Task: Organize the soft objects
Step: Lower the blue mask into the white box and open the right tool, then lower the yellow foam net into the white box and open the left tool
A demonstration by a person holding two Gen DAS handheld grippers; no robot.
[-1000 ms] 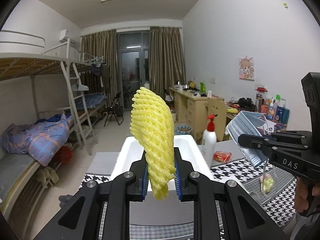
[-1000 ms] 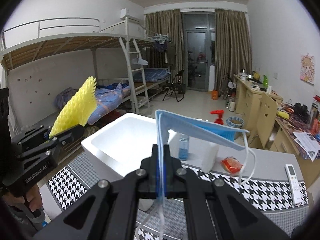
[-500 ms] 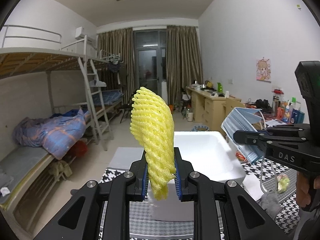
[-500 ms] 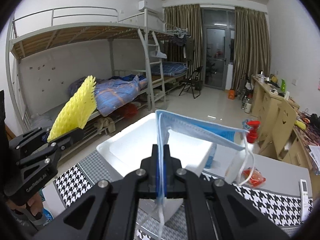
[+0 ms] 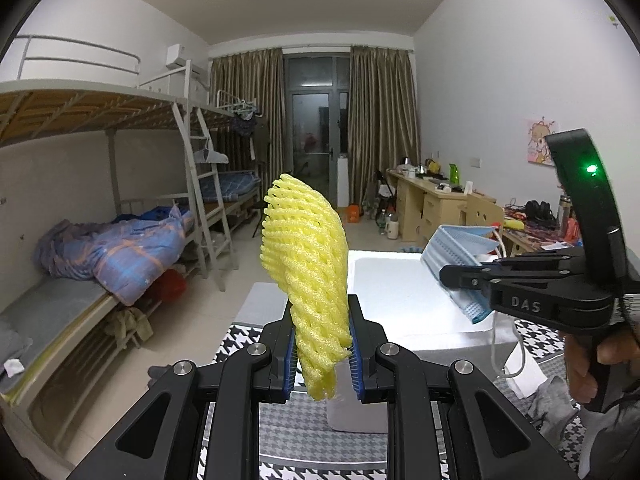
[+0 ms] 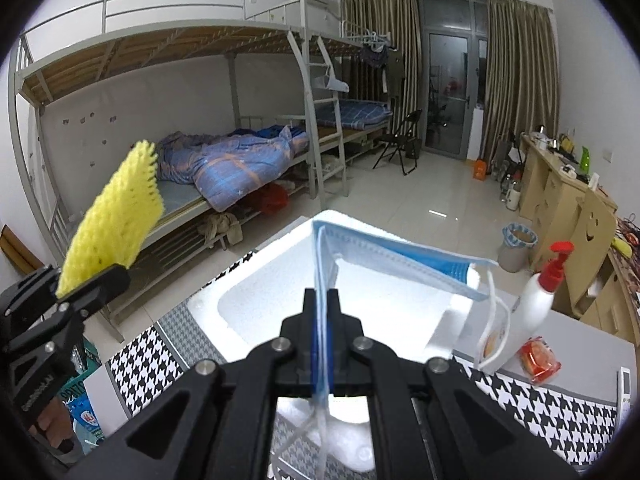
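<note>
My left gripper is shut on a yellow foam net sleeve, which stands upright between its blue pads. My right gripper is shut on a blue face mask that fans out to the right, its white ear loops dangling. Both are held above an open white foam box on the houndstooth-covered table. In the left wrist view the right gripper with the mask hangs over the box. In the right wrist view the left gripper with the sleeve is at the left.
A white pump bottle with a red top, an orange packet and a remote sit right of the box. Bunk beds line the left wall, desks the right, with tiled floor between.
Both grippers have drifted sideways over the table with their loads still gripped. The foam box now lies more to the right in the left wrist view, and the mask sits closer above it.
</note>
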